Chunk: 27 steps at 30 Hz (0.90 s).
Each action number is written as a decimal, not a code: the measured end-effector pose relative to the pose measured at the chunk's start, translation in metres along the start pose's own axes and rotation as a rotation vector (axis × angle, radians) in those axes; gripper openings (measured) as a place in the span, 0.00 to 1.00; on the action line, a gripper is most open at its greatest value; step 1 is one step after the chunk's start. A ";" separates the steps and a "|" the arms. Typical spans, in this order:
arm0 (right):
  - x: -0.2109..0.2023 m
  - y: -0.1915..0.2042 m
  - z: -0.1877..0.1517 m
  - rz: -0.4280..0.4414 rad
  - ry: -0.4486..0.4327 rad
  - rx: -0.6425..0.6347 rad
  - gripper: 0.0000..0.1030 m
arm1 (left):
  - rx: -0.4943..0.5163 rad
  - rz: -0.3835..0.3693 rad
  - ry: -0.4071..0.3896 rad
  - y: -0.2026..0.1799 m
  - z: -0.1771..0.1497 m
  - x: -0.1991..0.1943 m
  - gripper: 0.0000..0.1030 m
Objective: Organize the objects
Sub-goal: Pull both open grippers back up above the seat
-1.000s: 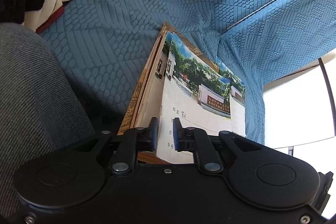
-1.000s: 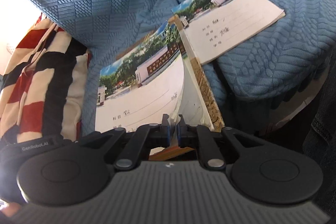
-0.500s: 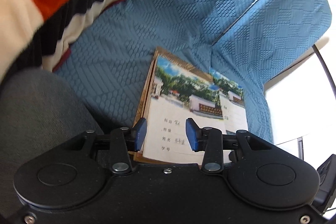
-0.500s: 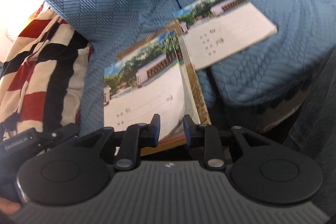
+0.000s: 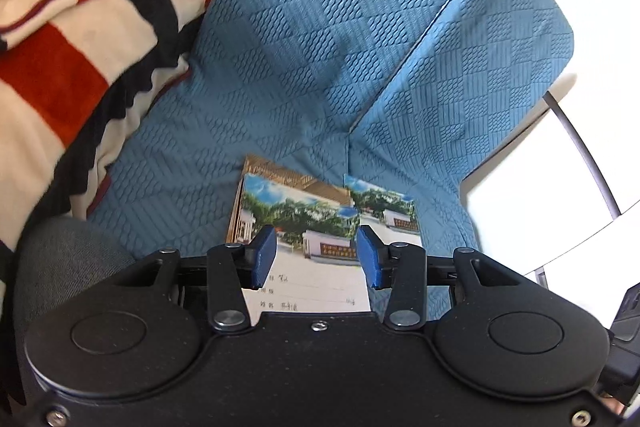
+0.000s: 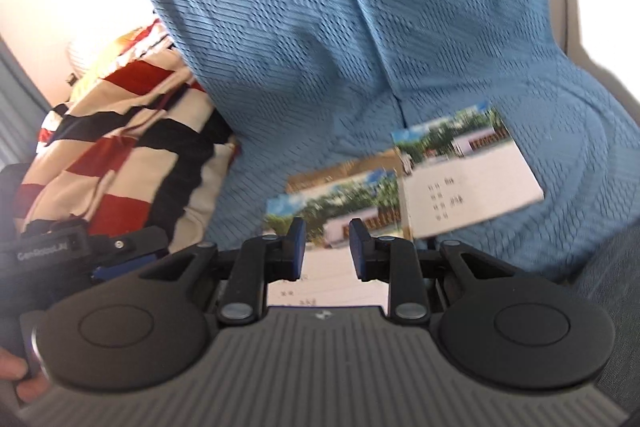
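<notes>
While both your grippers hang empty, left gripper (image 5: 316, 257) still opening, right gripper (image 6: 326, 247) parted, the stray notebook (image 6: 468, 183) lies nearer your right, long axis crosswise.

Blue textured sofa cover (image 5: 320, 47) w/ striped red-white-black blanket (image 5: 72, 39) at left; bright white glare on right.

The left gripper (image 5: 316, 257) is built of matte black plastic, with two round caps, silver pivot pins, small screws and blue pads on its fingers (image 5: 265, 255). The right gripper (image 6: 327, 247) is shaped alike, but a ribbed grey housing is seen behind its pads. Dark grey trousers (image 5: 68, 259) are worn.
</notes>
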State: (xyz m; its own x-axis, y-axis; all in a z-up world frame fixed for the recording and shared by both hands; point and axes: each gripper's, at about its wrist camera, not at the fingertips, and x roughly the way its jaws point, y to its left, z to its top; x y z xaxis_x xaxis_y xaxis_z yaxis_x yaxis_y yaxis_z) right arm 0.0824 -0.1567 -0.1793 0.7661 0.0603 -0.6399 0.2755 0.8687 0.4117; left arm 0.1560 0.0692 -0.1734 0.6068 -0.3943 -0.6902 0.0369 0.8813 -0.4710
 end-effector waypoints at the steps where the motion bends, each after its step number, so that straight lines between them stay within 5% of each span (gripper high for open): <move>1: -0.003 0.002 0.001 0.002 -0.008 -0.012 0.27 | 0.008 0.002 -0.006 -0.003 0.001 -0.001 0.41; 27: -0.048 -0.003 -0.006 -0.057 -0.100 -0.116 0.27 | 0.150 -0.012 -0.044 -0.063 -0.011 -0.019 0.41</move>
State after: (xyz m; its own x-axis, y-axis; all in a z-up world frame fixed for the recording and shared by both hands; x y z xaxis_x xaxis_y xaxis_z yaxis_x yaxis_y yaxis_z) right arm 0.0418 -0.1591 -0.1539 0.8070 -0.0350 -0.5895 0.2554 0.9207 0.2950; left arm 0.1335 0.0180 -0.1371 0.6395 -0.3958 -0.6591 0.1603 0.9071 -0.3893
